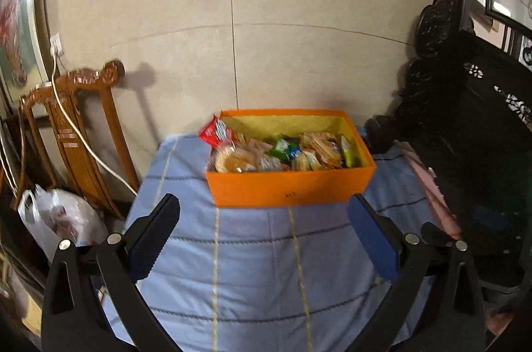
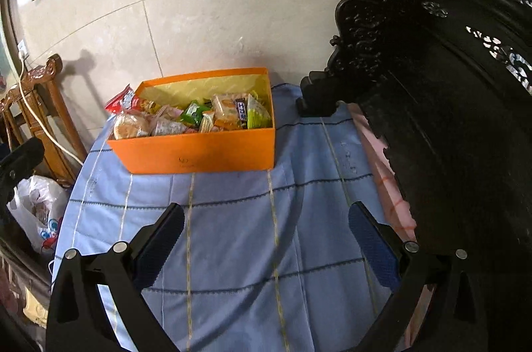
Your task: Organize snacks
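An orange box [image 1: 286,189] stands on the blue checked cloth at the far side of the table, against the wall. It holds several wrapped snacks [image 1: 276,152]; a red packet [image 1: 214,131] sticks up over its left rim. The box also shows in the right wrist view [image 2: 199,152], with the snacks [image 2: 199,116] and the red packet [image 2: 121,101] inside. My left gripper [image 1: 264,209] is open and empty, just short of the box's front wall. My right gripper [image 2: 266,215] is open and empty, over the cloth well in front of the box.
The blue cloth [image 1: 259,269] covers the table. A carved wooden chair [image 1: 76,126] and a white plastic bag [image 1: 56,219] stand to the left, with a white cable. Dark carved furniture [image 2: 449,102] stands close at the right. A pink cloth edge [image 2: 389,185] lies beside it.
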Motion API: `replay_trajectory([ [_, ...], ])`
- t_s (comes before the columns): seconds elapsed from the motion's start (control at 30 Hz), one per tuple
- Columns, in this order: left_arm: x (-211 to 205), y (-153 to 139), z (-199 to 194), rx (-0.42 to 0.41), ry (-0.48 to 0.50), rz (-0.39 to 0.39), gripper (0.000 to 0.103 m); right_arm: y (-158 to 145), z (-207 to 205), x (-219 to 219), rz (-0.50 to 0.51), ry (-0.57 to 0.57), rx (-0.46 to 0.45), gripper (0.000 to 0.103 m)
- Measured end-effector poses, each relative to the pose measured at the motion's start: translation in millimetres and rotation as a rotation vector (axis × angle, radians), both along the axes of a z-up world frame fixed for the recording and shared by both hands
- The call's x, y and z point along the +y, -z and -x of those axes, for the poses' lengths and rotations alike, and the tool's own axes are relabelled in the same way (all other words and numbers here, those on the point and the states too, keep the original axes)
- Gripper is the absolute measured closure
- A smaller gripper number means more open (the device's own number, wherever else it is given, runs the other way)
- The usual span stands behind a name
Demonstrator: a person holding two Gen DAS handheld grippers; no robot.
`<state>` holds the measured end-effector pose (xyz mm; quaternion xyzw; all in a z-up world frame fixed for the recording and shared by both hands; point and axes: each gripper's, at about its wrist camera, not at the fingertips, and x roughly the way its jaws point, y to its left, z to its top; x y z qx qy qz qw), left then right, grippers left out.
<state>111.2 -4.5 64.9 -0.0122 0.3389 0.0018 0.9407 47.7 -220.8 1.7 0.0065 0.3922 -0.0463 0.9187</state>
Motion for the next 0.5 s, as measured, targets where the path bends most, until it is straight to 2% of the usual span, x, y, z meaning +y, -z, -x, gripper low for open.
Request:
replay_trajectory([
  [0.23,-13.4,18.4,18.8,0.038,0.014,-0.006,0.004,-0.7,12.5,6.0,-0.001,-0.026,-0.002,0.003],
  [0.5,-7.2,23.8,15.7,0.053,-0.015,-0.003,0.004,-8.0,11.2,5.2,-0.003,-0.005,-0.023,0.003],
])
